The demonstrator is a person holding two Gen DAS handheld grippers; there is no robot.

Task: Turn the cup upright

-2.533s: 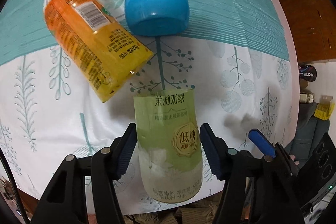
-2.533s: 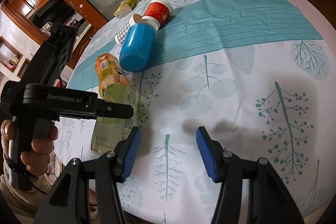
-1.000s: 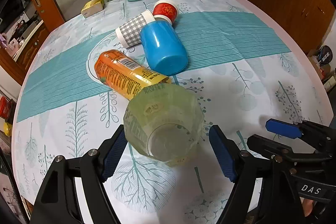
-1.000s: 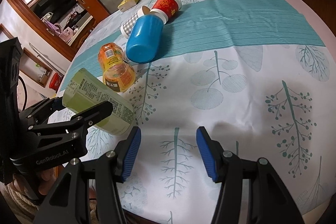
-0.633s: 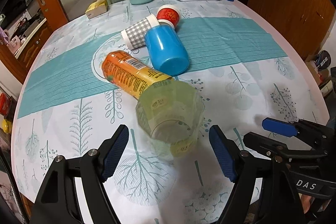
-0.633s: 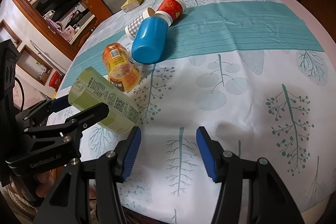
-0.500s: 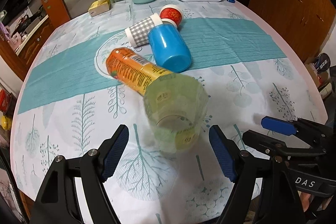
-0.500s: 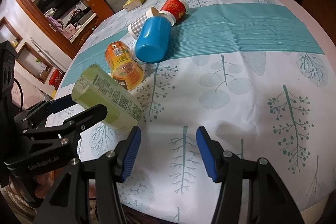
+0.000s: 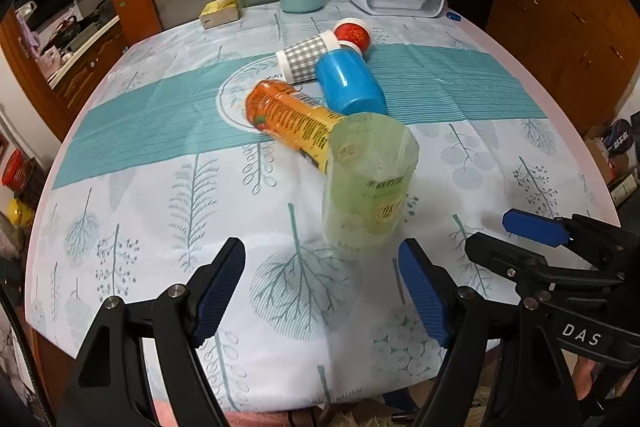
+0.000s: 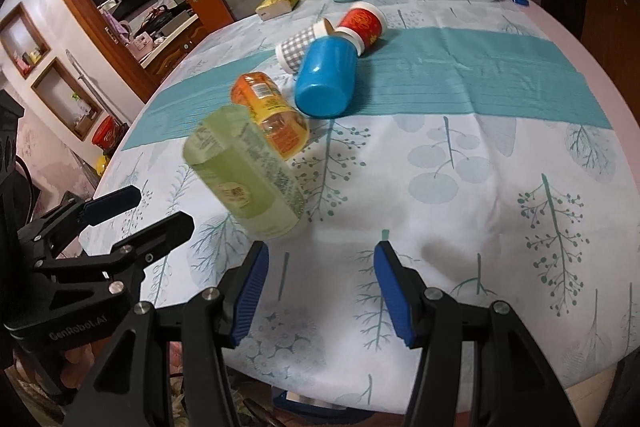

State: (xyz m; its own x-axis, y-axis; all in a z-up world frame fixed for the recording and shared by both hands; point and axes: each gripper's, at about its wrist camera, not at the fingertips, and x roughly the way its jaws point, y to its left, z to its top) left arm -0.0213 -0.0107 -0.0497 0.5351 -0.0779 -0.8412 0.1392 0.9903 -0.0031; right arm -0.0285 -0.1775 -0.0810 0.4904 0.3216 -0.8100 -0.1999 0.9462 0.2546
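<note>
We are holding both tongs spread, gripping nothing. The green milk-tea cup [image 9: 366, 187] is standing on the tablecloth [image 9: 140, 187], tilted, just ahead of our left tongs [image 9: 322, 285], apart from their pads, left of our right tongs [image 10: 320, 289].

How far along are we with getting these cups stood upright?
One looks done: the green cup stands on the tablecloth, mouth up, though motion blur leaves it unclear whether it has settled. Nothing is in hand: the left gripper and right gripper are both open. Left to do: the orange cup, blue cup, checked cup and red cup lie on their sides.
</note>
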